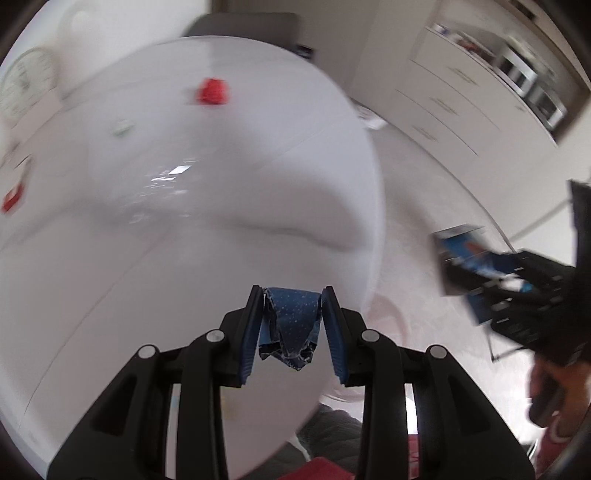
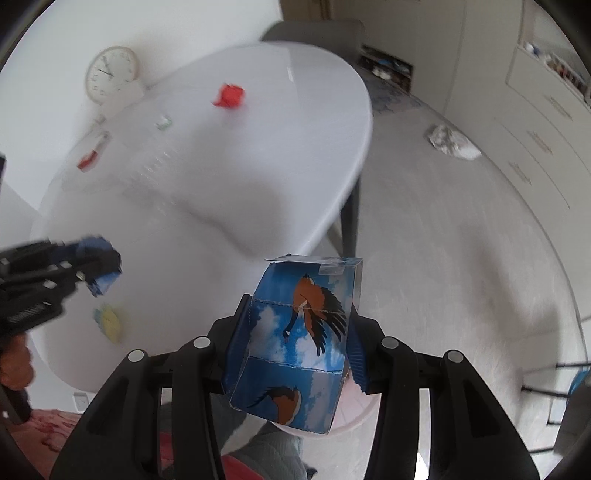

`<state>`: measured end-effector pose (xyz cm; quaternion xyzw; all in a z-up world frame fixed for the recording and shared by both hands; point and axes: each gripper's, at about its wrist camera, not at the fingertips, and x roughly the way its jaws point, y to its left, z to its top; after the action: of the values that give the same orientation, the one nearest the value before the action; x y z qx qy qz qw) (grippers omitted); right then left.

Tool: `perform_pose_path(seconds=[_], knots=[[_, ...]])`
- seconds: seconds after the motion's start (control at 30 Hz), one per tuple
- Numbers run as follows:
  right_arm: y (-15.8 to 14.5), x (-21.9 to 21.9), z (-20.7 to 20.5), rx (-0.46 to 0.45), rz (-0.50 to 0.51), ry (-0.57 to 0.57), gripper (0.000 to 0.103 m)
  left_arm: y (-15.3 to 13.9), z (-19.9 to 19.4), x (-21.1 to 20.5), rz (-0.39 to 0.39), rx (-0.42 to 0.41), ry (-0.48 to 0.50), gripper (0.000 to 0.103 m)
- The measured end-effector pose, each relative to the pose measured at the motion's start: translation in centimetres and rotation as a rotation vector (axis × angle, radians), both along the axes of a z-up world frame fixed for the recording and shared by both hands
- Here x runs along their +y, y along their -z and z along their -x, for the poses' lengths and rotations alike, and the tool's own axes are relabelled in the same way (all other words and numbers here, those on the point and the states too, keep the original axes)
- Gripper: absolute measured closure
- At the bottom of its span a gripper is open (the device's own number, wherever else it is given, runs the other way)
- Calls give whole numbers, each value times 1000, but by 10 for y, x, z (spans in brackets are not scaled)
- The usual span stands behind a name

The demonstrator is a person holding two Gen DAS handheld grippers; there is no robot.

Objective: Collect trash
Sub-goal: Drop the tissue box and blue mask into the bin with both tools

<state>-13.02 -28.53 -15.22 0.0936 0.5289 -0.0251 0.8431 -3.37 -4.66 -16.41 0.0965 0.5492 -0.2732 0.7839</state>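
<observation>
1. White oval table, glossy, dark leg under the near-right edge.
2. Round white clock leaning on the wall at the table's far end.
3. Grey chair back behind the table.
4. White drawer units along the right wall, shelves above, too blurry to tell what's on them.
5. Pale floor all round.

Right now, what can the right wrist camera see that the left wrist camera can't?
Only the right wrist view shows the yellow scrap on the white table and the crumpled white bag on the floor. Only the left wrist view shows the blue wrapper close up, squeezed in the left gripper. Both show the red scrap, the clock, and the bird-printed blue box held in the right gripper.
</observation>
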Motion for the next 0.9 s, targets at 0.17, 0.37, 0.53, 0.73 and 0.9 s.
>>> perform_pose_path(seconds=[0.17, 0.37, 0.53, 0.73, 0.9], knots=[[79, -15, 23, 92, -29, 3, 56, 8, 24, -42, -15, 19, 116, 71], [169, -24, 40, 215, -75, 25, 53, 21, 43, -82, -55, 36, 212, 71], [192, -26, 47, 241, -98, 37, 26, 34, 48, -102, -82, 48, 248, 71], [166, -39, 51, 211, -88, 80, 12, 52, 46, -115, -113, 64, 284, 71], [135, -66, 75, 207, -32, 177, 10, 71, 49, -132, -140, 87, 342, 71]])
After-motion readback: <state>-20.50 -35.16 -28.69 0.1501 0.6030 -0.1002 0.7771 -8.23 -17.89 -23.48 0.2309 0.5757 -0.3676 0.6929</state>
